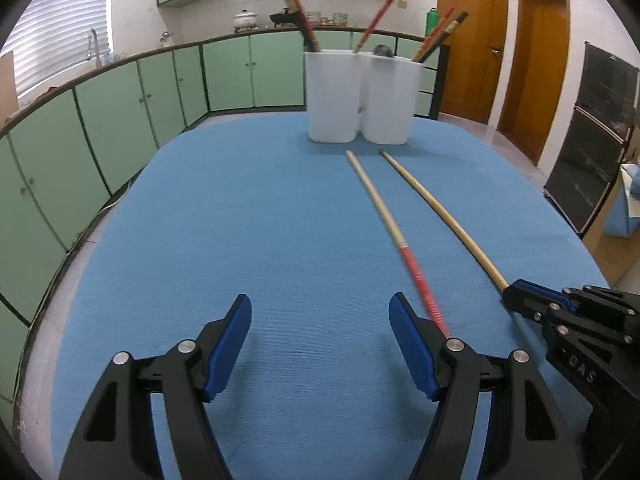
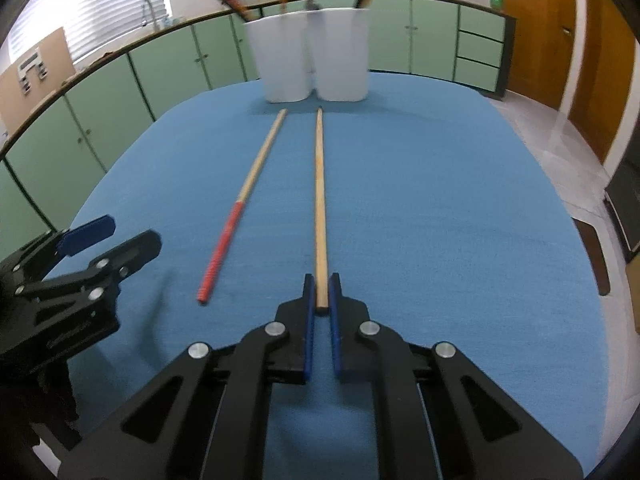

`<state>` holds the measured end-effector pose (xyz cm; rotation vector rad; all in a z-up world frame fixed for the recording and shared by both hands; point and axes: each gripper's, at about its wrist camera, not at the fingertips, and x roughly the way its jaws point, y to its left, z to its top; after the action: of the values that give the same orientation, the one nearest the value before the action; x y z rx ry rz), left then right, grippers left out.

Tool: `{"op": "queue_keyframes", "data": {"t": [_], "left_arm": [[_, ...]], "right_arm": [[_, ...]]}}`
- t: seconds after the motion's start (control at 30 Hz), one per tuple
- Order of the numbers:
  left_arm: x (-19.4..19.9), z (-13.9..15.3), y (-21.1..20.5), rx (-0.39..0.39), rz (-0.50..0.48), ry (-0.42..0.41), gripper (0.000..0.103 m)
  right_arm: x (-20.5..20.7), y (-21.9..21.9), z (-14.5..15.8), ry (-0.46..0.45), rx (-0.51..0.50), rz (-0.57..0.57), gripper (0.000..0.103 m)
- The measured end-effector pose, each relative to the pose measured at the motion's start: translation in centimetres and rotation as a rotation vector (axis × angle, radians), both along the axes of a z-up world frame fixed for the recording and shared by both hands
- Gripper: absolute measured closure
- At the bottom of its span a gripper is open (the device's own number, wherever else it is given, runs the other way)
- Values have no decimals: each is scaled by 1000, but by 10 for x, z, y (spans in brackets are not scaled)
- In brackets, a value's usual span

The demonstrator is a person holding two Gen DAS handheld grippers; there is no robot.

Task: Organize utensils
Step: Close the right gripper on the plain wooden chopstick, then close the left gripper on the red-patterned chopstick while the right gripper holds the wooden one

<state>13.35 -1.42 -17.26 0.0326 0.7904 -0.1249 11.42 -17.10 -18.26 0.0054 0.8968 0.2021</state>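
Two long chopsticks lie on the blue table mat, pointing at two white holder cups at the far side. The plain wooden chopstick has its near end between the pads of my right gripper, which is shut on it; that gripper also shows in the left wrist view. The red-handled chopstick lies loose to its left. My left gripper is open and empty, its right finger beside the red handle; it also shows in the right wrist view.
The right white cup touches the left one; both hold several upright chopsticks. Green cabinets run along the left and far sides. Wooden doors and a black rack stand on the right.
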Motion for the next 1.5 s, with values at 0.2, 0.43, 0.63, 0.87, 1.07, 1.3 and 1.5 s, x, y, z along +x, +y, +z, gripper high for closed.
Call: {"op": "queue_keyframes", "data": {"t": [0.2, 0.43, 0.63, 0.87, 1.07, 1.3, 1.5], "left_arm": [[-2, -2, -23, -26, -50, 16, 33], [2, -11, -43, -14, -74, 57, 41], [4, -16, -49, 3, -58, 85, 57], [2, -16, -50, 12, -51, 81, 63], [1, -16, -50, 6, -48, 80, 74], [3, -16, -50, 0, -42, 81, 76], [4, -16, -50, -1, -34, 81, 87]], "right_arm": [[4, -27, -2, -3, -9, -55, 97], [7, -38, -5, 5, -2, -63, 97], [6, -36, -5, 7, 5, -46, 97], [0, -40, -2, -1, 50, -21, 76], [-10, -43, -2, -6, 44, 1, 74], [-4, -38, -3, 2, 28, -8, 78], [0, -35, -6, 7, 2, -6, 97]]}}
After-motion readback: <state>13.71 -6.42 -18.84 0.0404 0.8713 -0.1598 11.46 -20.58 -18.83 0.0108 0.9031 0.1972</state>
